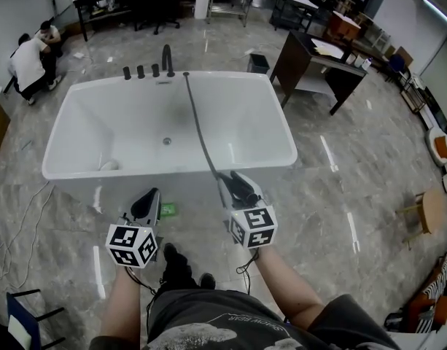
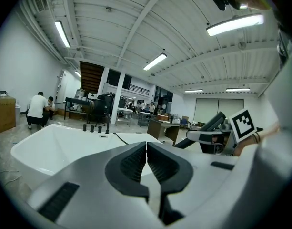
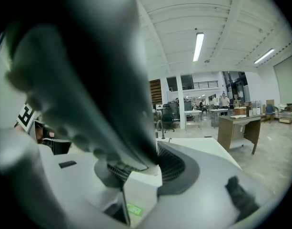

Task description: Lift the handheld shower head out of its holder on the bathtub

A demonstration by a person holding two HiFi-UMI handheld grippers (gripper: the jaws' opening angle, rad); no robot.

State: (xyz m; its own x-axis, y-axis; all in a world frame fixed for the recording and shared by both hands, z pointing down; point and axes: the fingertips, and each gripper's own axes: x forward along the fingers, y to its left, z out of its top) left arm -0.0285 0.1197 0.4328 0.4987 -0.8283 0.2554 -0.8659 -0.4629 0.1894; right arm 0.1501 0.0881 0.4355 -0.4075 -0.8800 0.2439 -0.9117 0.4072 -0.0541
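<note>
Two people [image 1: 30, 58] crouch at the far left of a grey marble floor [image 1: 340, 166]. A dark desk [image 1: 321, 60] stands at right with a black bin [image 1: 258, 63] beside it. A wooden stool [image 1: 429, 210] stands nearer, and a small green item [image 1: 168, 210] lies on the floor.

Legible text: none. T-shirt [image 1: 208, 332]: pale lettering, upside down and too small to read. Marker cubes [image 1: 130, 245] on left tool [image 1: 152, 195] and right tool [image 1: 239, 187]: square black-and-white coded patterns only, no letters or numbers; green label [image 1: 168, 210] on floor [image 1: 340, 195], unreadable.
</note>
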